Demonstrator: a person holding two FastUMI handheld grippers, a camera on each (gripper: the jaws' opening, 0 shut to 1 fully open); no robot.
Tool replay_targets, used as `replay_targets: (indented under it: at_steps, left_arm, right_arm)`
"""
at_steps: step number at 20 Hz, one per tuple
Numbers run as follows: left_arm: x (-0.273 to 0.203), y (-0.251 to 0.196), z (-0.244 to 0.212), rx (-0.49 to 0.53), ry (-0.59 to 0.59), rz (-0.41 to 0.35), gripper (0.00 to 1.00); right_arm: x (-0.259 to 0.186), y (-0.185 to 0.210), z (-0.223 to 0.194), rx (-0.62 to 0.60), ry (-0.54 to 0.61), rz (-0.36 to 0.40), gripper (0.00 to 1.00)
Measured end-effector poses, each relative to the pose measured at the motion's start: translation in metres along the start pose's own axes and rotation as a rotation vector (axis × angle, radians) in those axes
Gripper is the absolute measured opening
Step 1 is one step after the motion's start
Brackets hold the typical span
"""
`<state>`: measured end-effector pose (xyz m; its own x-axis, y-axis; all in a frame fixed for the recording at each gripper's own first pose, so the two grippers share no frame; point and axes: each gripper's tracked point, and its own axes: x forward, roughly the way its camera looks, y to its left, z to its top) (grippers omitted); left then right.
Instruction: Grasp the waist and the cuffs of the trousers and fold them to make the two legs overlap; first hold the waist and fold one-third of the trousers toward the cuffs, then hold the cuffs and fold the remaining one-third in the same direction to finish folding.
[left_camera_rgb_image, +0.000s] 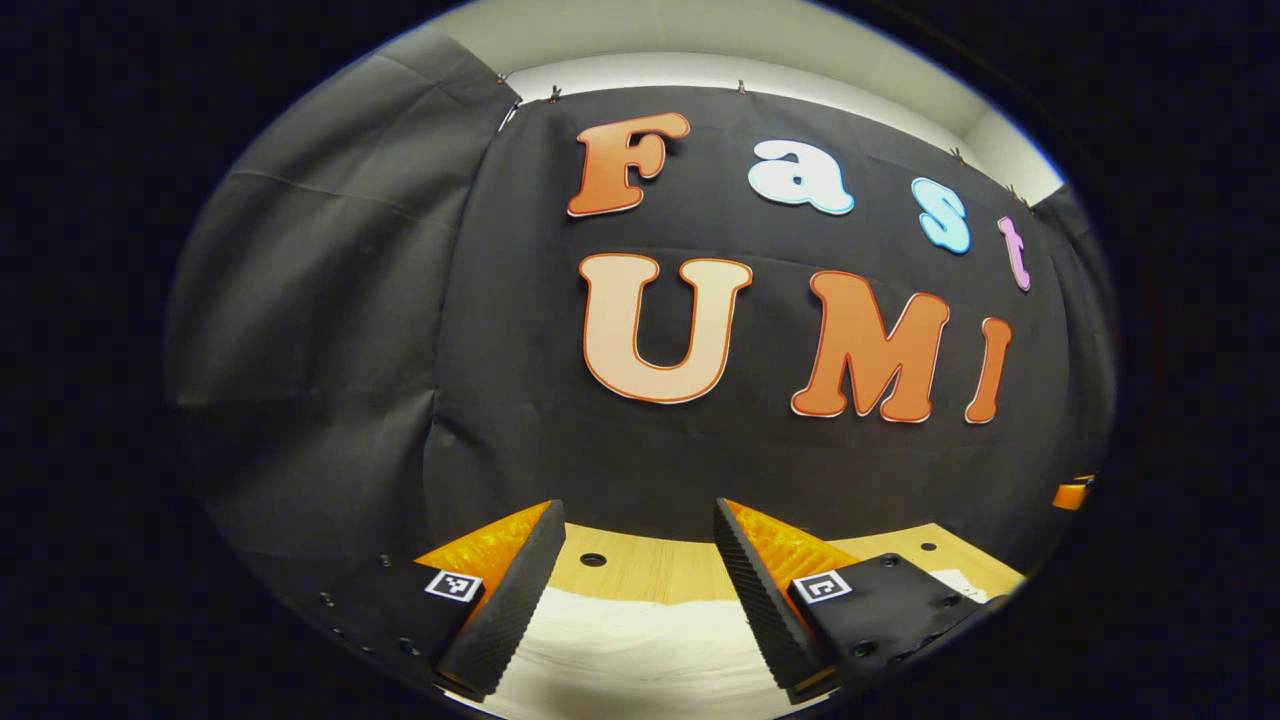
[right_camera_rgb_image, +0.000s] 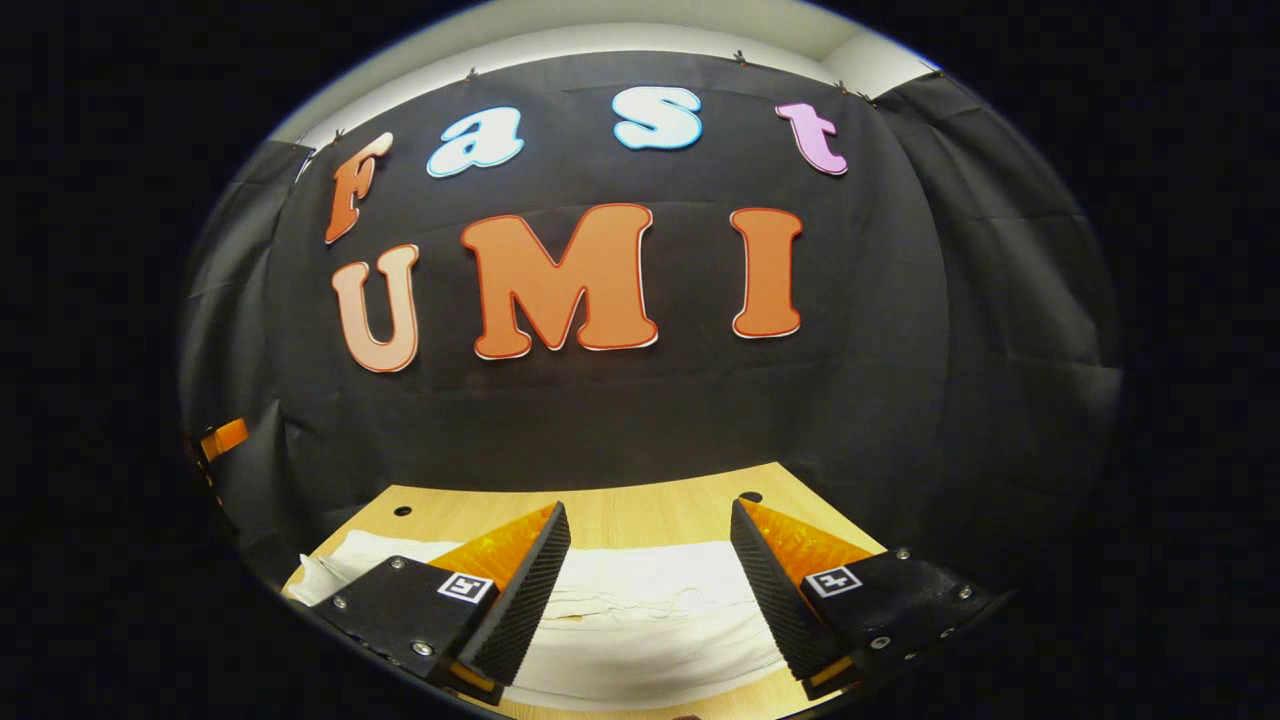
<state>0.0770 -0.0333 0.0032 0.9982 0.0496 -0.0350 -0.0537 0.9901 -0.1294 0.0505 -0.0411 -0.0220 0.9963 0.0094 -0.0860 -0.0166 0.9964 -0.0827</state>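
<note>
left gripper view has my left gripper (left_camera_rgb_image: 638, 560) hanging above the wooden table (left_camera_rgb_image: 660, 565) with its jaws spread wide and nothing between them, and the white trousers (left_camera_rgb_image: 640, 655) lie flat on the table right below, near the bottom edge. right gripper view is much the same: the right gripper (right_camera_rgb_image: 650, 560) has its jaws spread and empty too, above the trousers (right_camera_rgb_image: 650, 600), which stretch across the table (right_camera_rgb_image: 620, 515) in front of the black cloth wall (right_camera_rgb_image: 620, 420).

trousers (right_camera_rgb_image: 640, 620) on table (right_camera_rgb_image: 640, 515), wall behind, apparently flat
</note>
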Motion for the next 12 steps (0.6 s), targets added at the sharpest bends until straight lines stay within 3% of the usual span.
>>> replay_targets:
  at_steps: [6,12]
  left_arm:
    - [0.009,-0.015,-0.011,0.072,0.011,0.051,0.97]
    - [0.033,-0.02,-0.017,0.027,0.039,0.016,0.97]
  right_arm:
    - [0.026,-0.019,-0.013,0.063,0.051,0.025,0.98]
    - [0.035,-0.04,-0.051,0.195,0.171,-0.015,0.97]
